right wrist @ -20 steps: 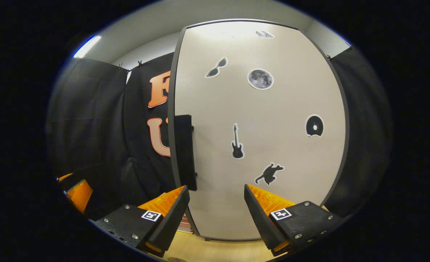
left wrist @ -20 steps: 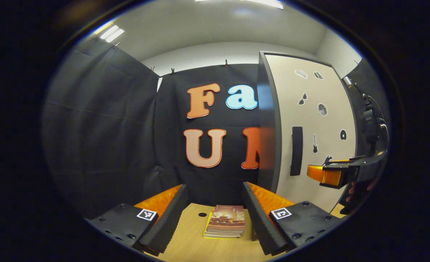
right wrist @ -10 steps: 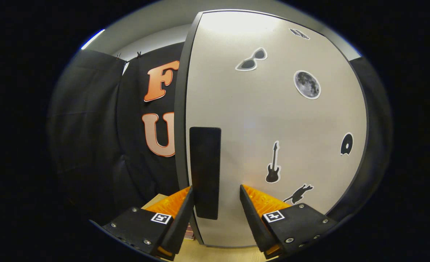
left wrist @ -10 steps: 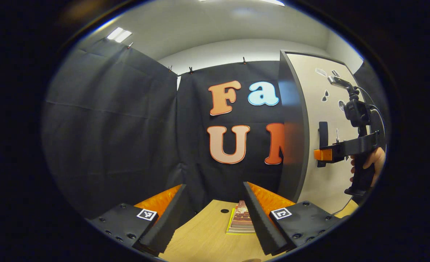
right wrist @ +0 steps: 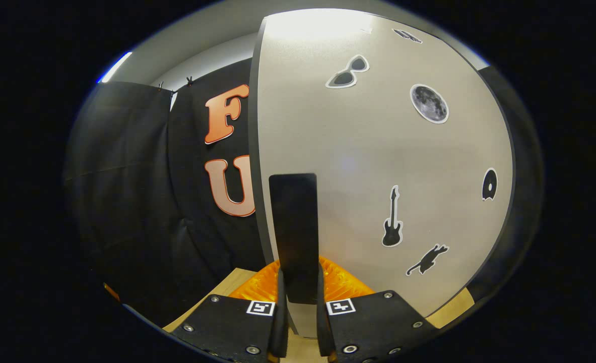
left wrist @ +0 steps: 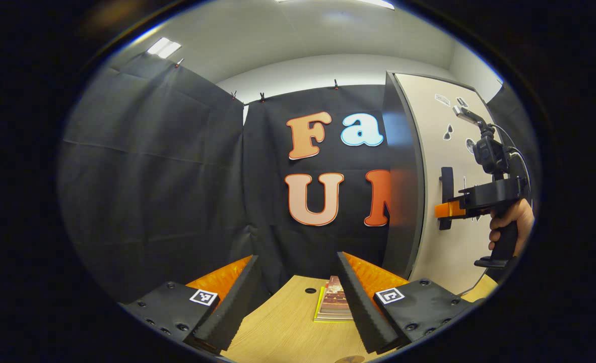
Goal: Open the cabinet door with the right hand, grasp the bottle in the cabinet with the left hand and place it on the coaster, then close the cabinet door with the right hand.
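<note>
The cabinet door (right wrist: 378,166) is a pale panel with small dark stickers and a black upright handle (right wrist: 295,232) near its left edge. My right gripper (right wrist: 299,322) is shut on that handle, one finger on each side of its lower part. In the left gripper view the same door (left wrist: 446,252) stands at the right, with the right gripper (left wrist: 446,210) against its handle (left wrist: 446,189) and a hand (left wrist: 512,224) on its grip. My left gripper (left wrist: 298,302) hangs open above the wooden table (left wrist: 282,333), nothing between its fingers.
A small stack of books (left wrist: 330,305) lies on the table just left of my left gripper's right finger, beside a round hole (left wrist: 310,291). Black cloth walls close off the back and left. A dark round edge (left wrist: 349,359) peeks in at the table's front.
My right gripper moved forward onto the door handle and shut on it; half a second ago its fingers stood open around it. The left gripper has barely moved.
</note>
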The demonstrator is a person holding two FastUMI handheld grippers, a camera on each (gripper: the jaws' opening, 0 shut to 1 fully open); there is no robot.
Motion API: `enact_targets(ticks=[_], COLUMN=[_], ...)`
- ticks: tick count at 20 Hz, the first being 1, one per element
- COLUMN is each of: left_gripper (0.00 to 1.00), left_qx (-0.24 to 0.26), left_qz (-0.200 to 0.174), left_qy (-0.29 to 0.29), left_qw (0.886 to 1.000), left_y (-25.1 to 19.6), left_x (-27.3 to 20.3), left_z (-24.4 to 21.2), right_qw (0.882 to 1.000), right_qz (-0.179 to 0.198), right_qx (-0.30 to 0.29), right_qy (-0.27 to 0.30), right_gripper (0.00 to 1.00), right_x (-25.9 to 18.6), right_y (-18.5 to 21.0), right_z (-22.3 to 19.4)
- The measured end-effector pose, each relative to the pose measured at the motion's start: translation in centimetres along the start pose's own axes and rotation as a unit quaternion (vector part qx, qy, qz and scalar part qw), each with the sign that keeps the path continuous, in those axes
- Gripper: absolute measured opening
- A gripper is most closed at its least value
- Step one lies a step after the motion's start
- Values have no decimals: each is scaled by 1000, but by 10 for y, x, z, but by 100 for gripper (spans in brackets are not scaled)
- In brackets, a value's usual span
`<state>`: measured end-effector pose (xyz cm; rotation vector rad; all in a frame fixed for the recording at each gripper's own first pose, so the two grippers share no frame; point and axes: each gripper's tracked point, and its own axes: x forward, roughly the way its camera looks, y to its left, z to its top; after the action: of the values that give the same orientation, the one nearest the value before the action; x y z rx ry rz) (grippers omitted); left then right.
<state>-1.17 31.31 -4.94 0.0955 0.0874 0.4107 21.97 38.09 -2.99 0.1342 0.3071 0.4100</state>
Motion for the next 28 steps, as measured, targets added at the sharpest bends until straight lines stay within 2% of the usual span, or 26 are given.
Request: enact_targets(ticks=[5, 10, 12, 17, 22, 28], left_gripper=[98, 96, 98, 96, 96, 100], left_qx=[-18, 0, -3, -5, -2, 0], left_qz=[-42, -70, -85, -102, -124, -169], left_qy=[21, 3, -1, 5, 6, 8], left_qw=[999, 998, 996, 995, 992, 986], left_y=[-48, -97, -119, -154, -192, -247], left_x=[13, -23, -26, -52, -69, -85], left_z=[-7, 12, 16, 16, 20, 27], right_qw=[999, 997, 996, 996, 995, 997], right_qz=[42, 77, 86, 86, 93, 69], right_qx=[5, 4, 6, -8, -7, 4], right_qy=[0, -11, -8, -18, -27, -37], right_gripper=[22, 22, 22, 22, 22, 22], right_x=[-47, -115, -140, -195, -239, -287], right_y=[5, -10, -19, -45, -90, -134], right_z=[-6, -17, -20, -27, -33, -39])
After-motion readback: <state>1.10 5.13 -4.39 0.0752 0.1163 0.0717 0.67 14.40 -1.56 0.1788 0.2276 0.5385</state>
